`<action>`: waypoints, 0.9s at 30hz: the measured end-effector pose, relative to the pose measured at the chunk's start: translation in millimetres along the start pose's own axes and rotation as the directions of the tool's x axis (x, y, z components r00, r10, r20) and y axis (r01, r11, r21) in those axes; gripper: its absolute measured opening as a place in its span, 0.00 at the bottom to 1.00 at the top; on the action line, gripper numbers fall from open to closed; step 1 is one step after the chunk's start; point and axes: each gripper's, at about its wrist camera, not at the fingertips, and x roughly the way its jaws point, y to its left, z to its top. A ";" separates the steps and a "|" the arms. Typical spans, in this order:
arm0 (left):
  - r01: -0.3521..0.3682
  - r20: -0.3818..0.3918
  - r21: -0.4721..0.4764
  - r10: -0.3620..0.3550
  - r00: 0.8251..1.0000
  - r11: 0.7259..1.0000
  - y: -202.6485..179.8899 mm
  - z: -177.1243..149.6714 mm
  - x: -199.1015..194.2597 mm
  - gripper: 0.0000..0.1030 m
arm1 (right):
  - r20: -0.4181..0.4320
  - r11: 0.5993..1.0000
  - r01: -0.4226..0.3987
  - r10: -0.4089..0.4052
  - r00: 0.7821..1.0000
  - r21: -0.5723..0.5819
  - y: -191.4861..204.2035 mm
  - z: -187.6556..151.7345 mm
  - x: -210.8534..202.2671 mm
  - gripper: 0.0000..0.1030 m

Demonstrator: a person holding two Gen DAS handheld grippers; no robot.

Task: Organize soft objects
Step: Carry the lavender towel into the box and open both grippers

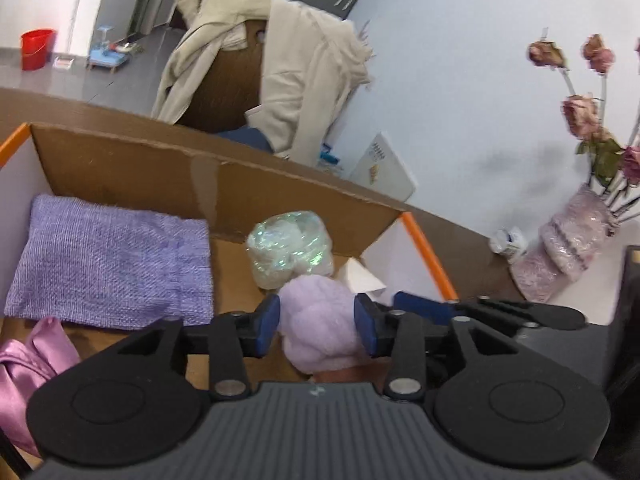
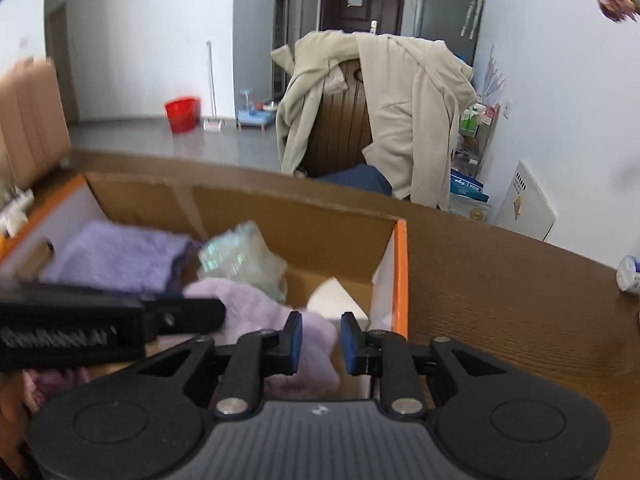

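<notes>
Left gripper over the cardboard box, fluffy lilac cloth between its parted jaws, pads perhaps just touching it, right gripper narrowly spread, empty, just beside the cloth.

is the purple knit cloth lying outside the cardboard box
No, the purple knit cloth lies flat inside the cardboard box, against its back wall.

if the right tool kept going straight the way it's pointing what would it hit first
Most likely the fluffy lilac cloth lying in the cardboard box: it shows just beyond the right tool, under its left finger. The gap itself frames a white item slightly further on. Depth is hard to judge here.
</notes>
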 end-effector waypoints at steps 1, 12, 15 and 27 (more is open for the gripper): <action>0.003 0.006 0.014 -0.003 1.000 1.000 -1.9 -0.9 -4.2 0.44 | -0.012 0.999 0.004 -0.004 1.000 -0.033 4.4 -1.6 3.2 0.19; -0.136 0.151 0.190 0.108 0.983 0.972 -5.0 -17.1 -100.0 0.59 | -0.026 0.997 0.029 -0.031 0.999 -0.077 18.4 -18.2 -11.2 0.20; -0.172 0.183 0.170 0.140 0.973 0.970 4.0 -22.7 -132.4 0.61 | -0.024 0.998 0.036 -0.037 0.999 -0.049 20.2 -24.5 -21.6 0.22; -0.257 0.265 0.214 0.197 0.944 0.942 -10.2 -81.5 -241.2 0.73 | 0.108 0.999 -0.023 0.018 0.994 0.046 20.0 -52.3 -139.4 0.47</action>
